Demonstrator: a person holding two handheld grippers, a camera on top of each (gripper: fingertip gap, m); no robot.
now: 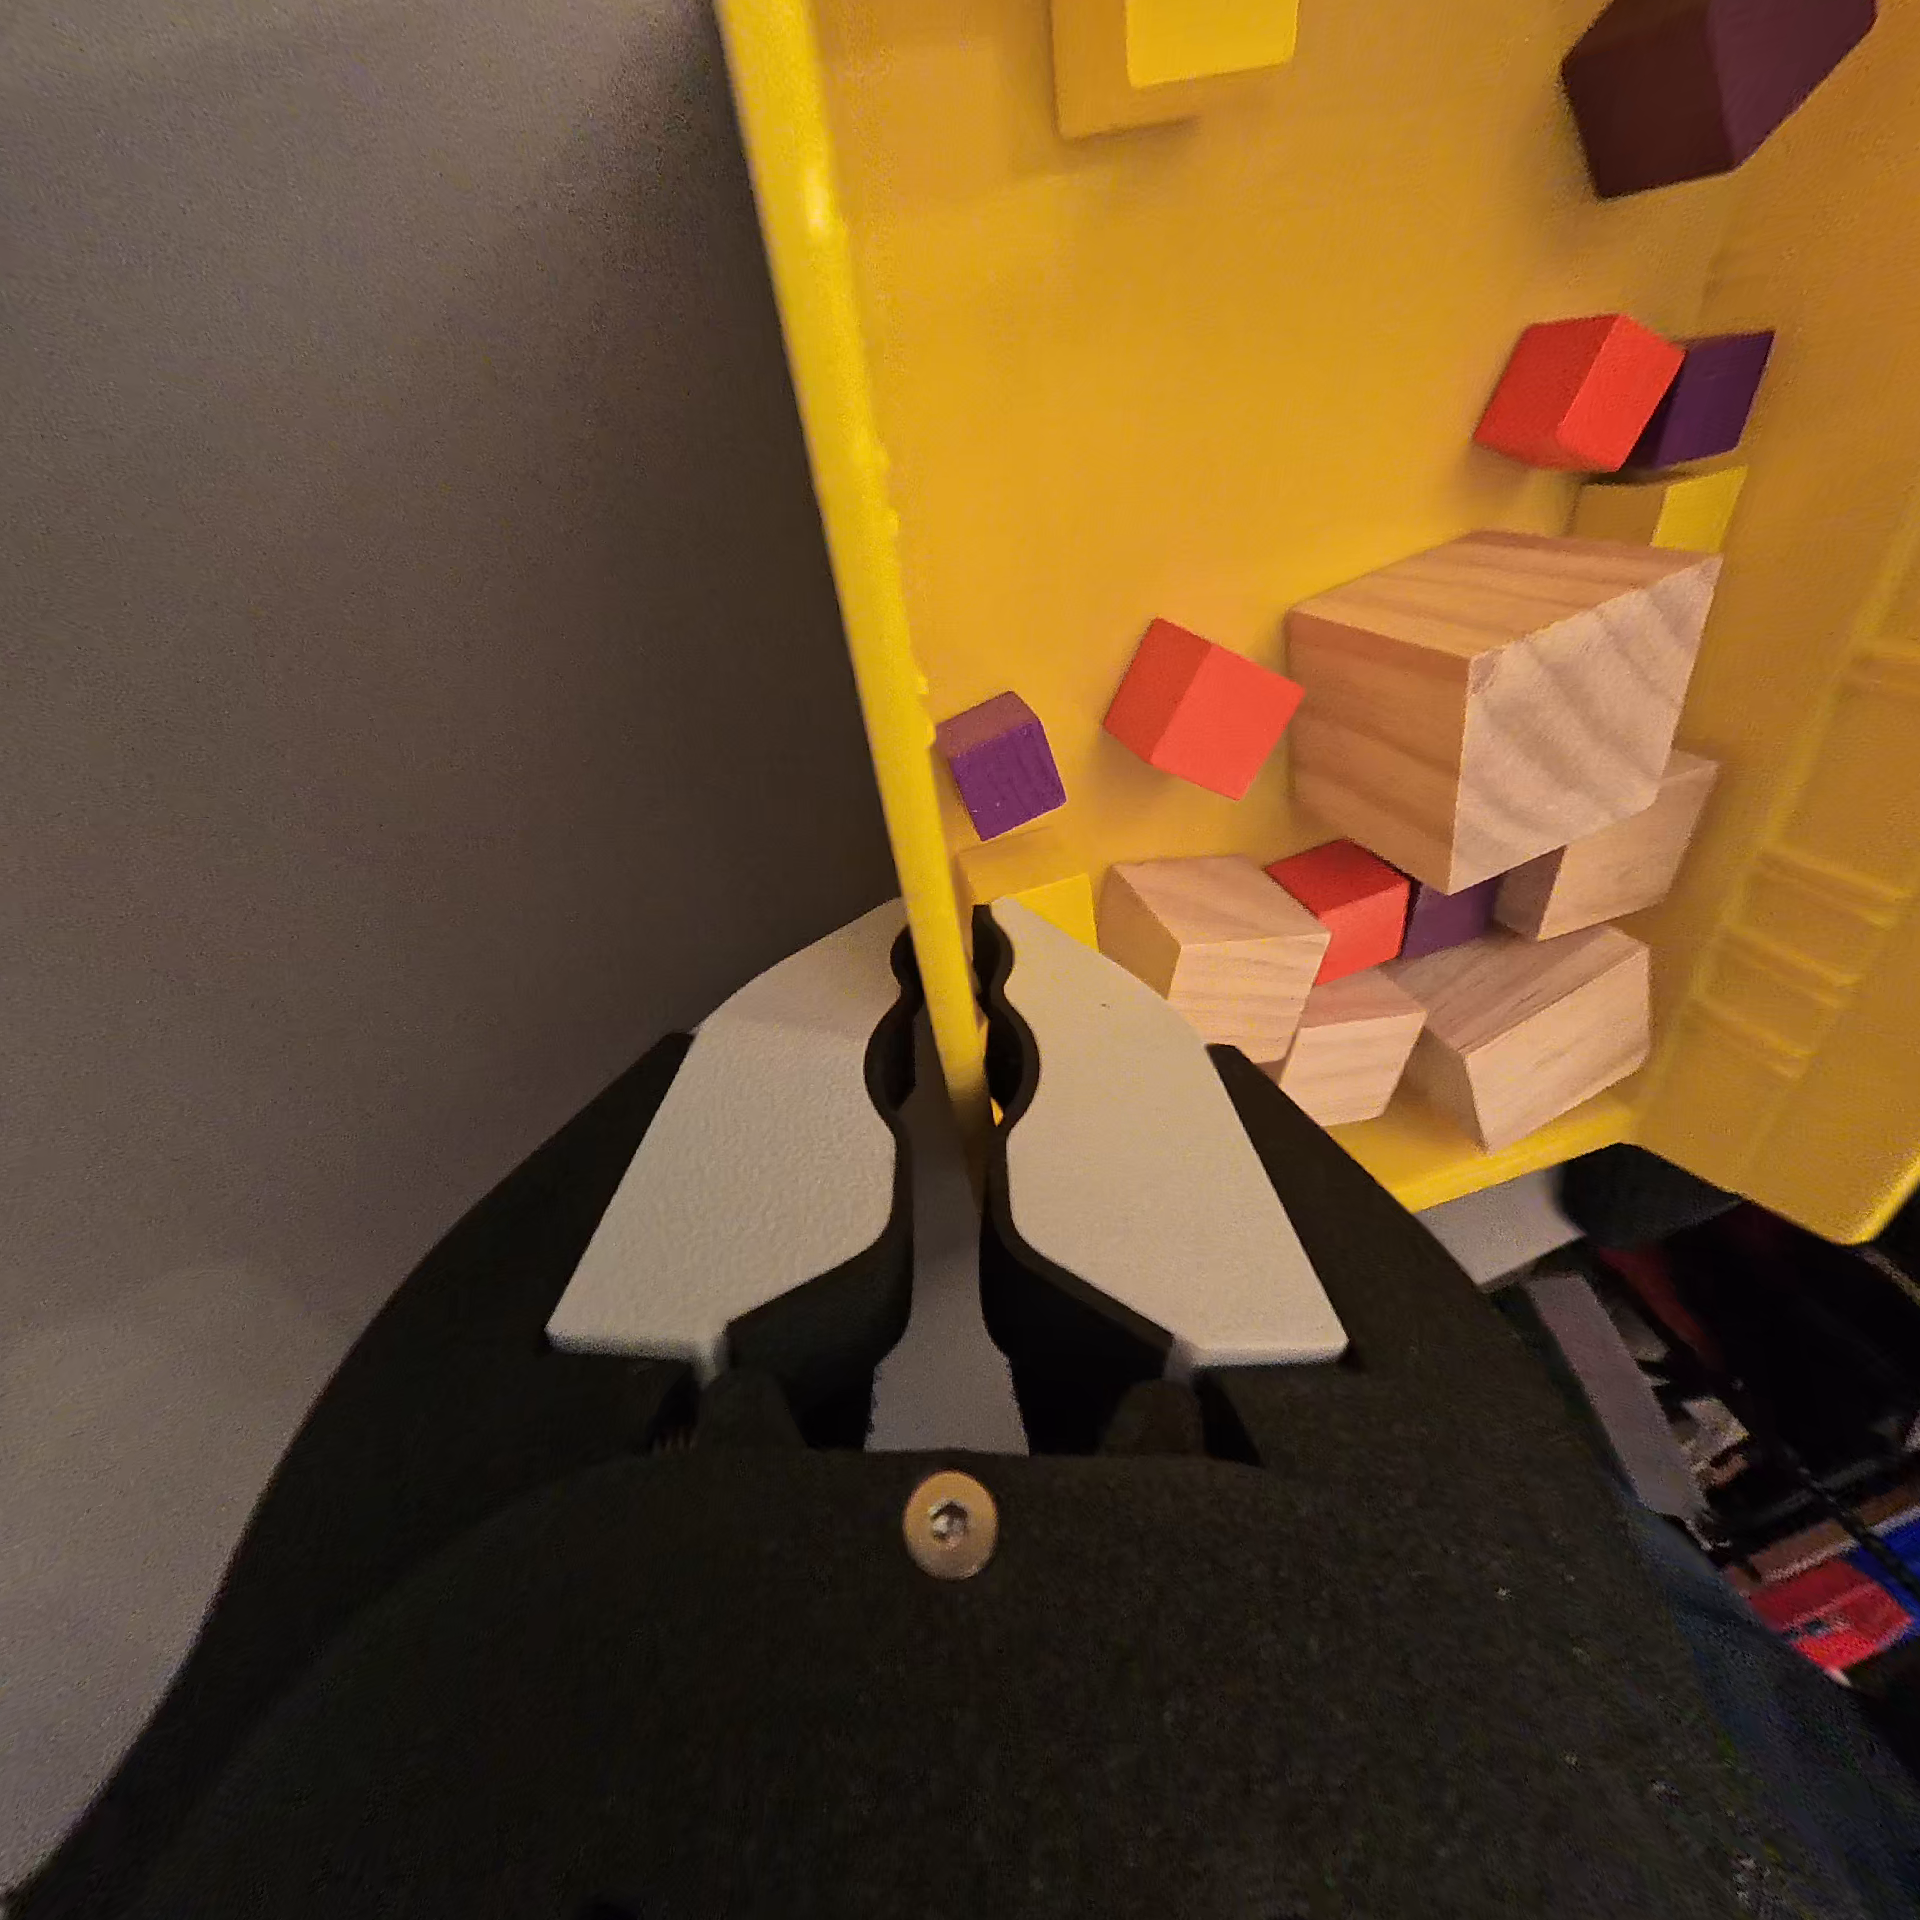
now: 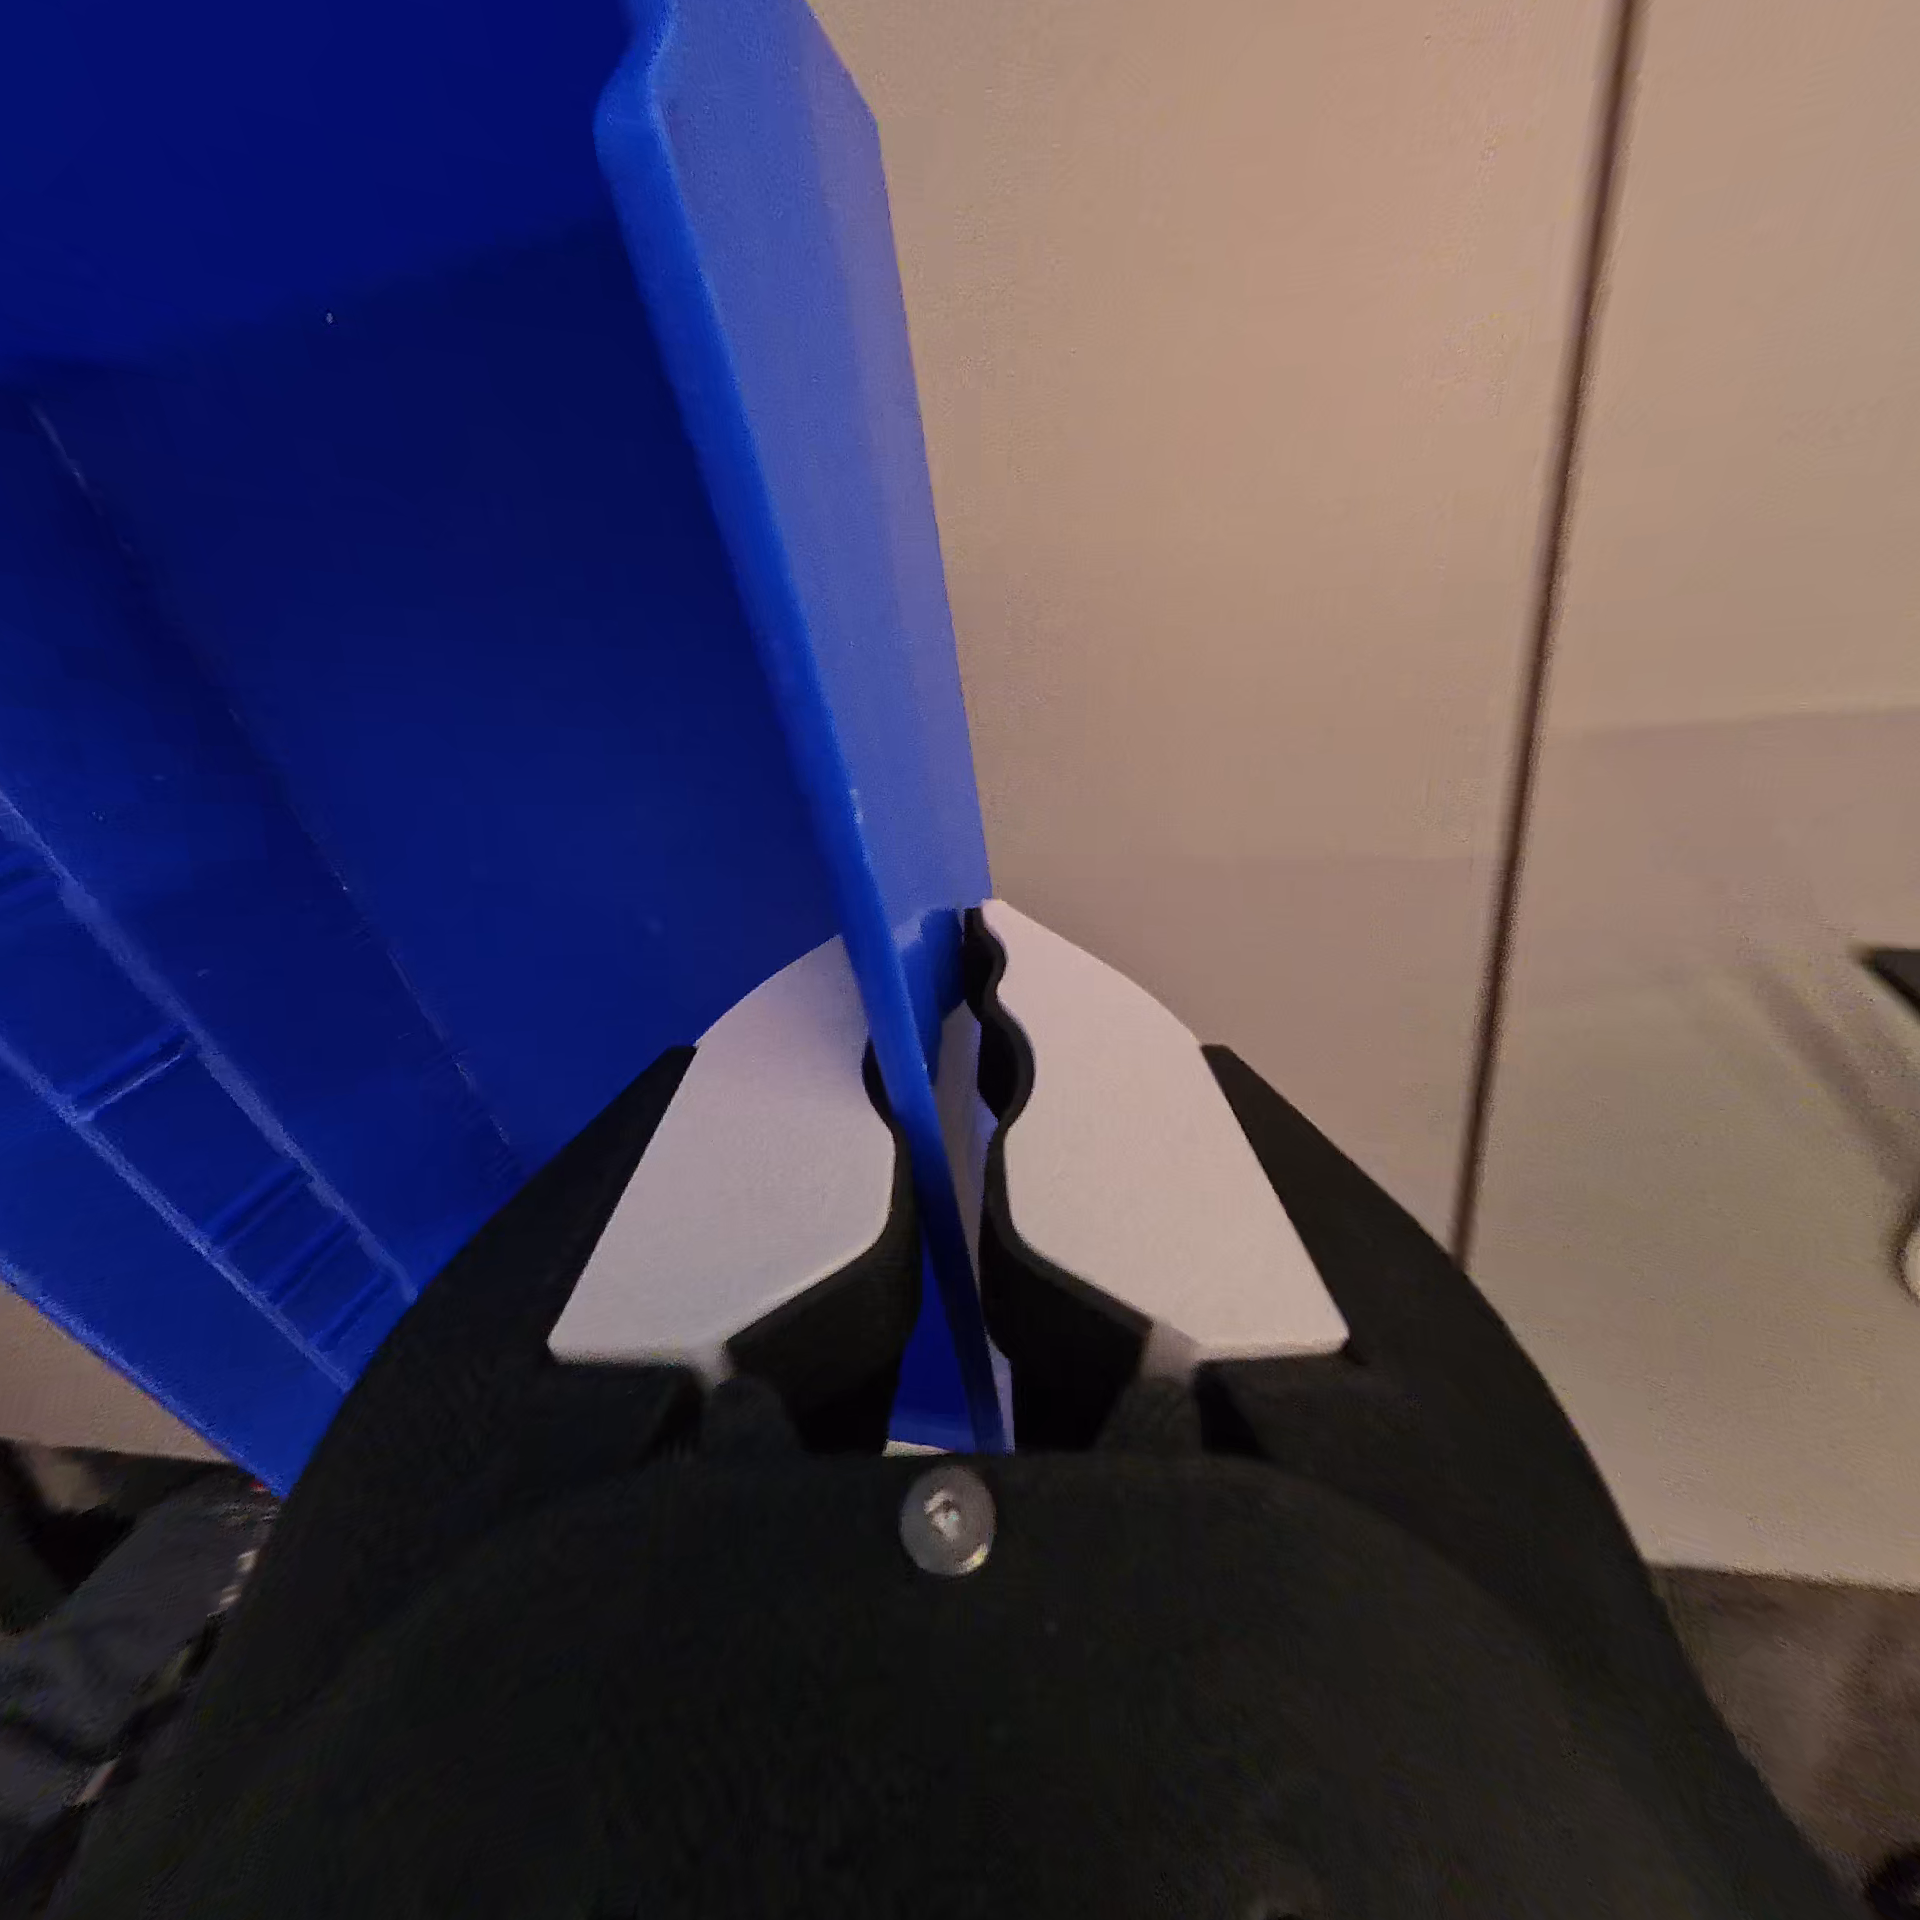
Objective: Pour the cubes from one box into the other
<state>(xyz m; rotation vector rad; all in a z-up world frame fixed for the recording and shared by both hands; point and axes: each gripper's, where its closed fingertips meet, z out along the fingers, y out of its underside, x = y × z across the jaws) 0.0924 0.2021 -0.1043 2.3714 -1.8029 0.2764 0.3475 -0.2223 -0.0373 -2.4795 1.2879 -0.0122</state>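
Note:
In the left wrist view my left gripper is shut on the side wall of a yellow box, held up off the surface. Inside it lie several cubes: large plain wooden ones, small red ones, purple ones and yellow ones; some are blurred near the top edge. In the right wrist view my right gripper is shut on the side wall of a blue box, lifted and tilted. The part of its inside that shows holds no cubes.
A grey wall fills the left of the left wrist view, with dark clutter at lower right. In the right wrist view a beige cabinet front with a vertical seam stands behind the blue box.

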